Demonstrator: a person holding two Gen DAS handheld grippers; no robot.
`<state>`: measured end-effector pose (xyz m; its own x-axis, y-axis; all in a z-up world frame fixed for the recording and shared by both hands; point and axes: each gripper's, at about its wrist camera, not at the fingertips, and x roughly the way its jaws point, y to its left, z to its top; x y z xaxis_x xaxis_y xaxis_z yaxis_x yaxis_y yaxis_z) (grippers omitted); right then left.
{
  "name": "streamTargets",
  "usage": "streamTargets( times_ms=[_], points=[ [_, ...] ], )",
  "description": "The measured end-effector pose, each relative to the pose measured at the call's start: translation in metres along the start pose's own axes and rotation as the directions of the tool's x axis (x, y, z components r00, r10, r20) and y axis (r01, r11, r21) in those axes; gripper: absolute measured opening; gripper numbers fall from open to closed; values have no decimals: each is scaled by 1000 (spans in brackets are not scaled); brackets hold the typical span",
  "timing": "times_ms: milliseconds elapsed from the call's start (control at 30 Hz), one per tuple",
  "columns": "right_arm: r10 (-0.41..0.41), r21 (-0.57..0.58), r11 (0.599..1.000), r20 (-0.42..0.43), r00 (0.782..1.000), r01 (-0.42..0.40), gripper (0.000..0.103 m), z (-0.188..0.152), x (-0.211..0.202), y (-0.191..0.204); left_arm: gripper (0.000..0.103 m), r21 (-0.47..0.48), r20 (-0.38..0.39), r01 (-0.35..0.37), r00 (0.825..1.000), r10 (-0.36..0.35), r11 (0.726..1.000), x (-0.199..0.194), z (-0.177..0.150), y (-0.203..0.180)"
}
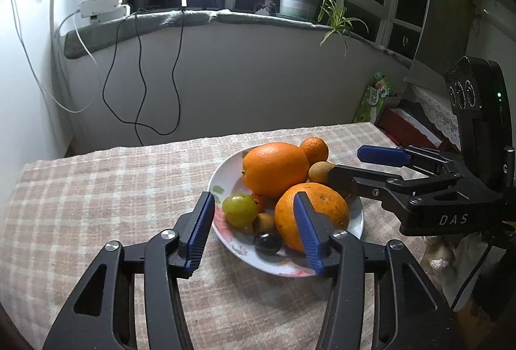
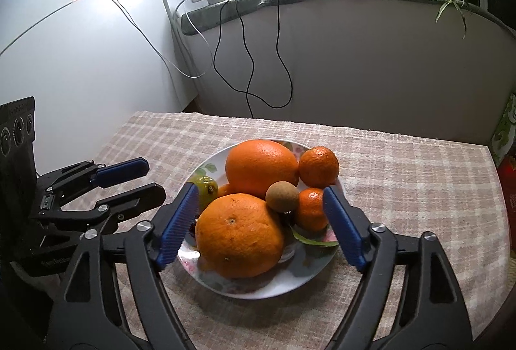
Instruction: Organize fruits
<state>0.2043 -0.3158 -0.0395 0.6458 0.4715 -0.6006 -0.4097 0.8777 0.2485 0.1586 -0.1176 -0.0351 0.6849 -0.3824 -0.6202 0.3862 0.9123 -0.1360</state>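
Both grippers hovering spread at the plate (image 2: 258, 292), gripping nothing.
Left gripper (image 1: 254, 221) framing the grape (image 1: 240, 209); right gripper (image 2: 261, 221) framing the orange (image 2: 240, 235).

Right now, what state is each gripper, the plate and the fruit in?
left gripper: open, holding nothing.
right gripper: open wide, holding nothing.
plate: upright on the checked tablecloth, piled with fruit.
near big orange: whole, resting on the plate.
far big orange: whole, on the plate.
green fruit: whole, at the plate's edge.

Left hand-held gripper (image 1: 253, 224) and right hand-held gripper (image 2: 261, 221) both gape, angled downward.
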Motion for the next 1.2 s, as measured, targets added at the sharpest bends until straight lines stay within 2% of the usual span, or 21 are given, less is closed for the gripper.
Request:
streamTargets(
  times_ms=[233,300,500,733,900,967,1067,1200],
  points=[
    [-4,7,1000,10,1000,4,89,-3,-9,3,59,-11,0,-8,1000,8,1000,-9,-3,0],
    [-7,5,1000,12,1000,7,90,-5,-12,4,64,-18,-1,-14,1000,14,1000,-11,-5,1],
    [-20,1,1000,13,1000,20,94,-10,-19,6,72,-34,-13,-28,1000,27,999,-16,-7,3],
    [-23,7,1000,24,999,23,96,-12,-24,8,76,-53,-22,-42,999,41,998,-17,-11,8],
    [-66,7,998,41,997,66,97,-14,-31,11,76,-71,-14,-55,998,54,996,-22,-16,12],
    [-92,9,996,51,994,91,103,-15,-34,14,76,-73,-12,-64,998,63,995,-25,-17,14],
    [-131,13,991,56,990,130,103,-15,-39,17,79,-76,-2,-82,997,83,994,-31,-19,15],
    [-202,24,979,83,976,200,103,-15,-50,23,79,-86,17,-108,994,110,990,-42,-23,17]
  ],
)
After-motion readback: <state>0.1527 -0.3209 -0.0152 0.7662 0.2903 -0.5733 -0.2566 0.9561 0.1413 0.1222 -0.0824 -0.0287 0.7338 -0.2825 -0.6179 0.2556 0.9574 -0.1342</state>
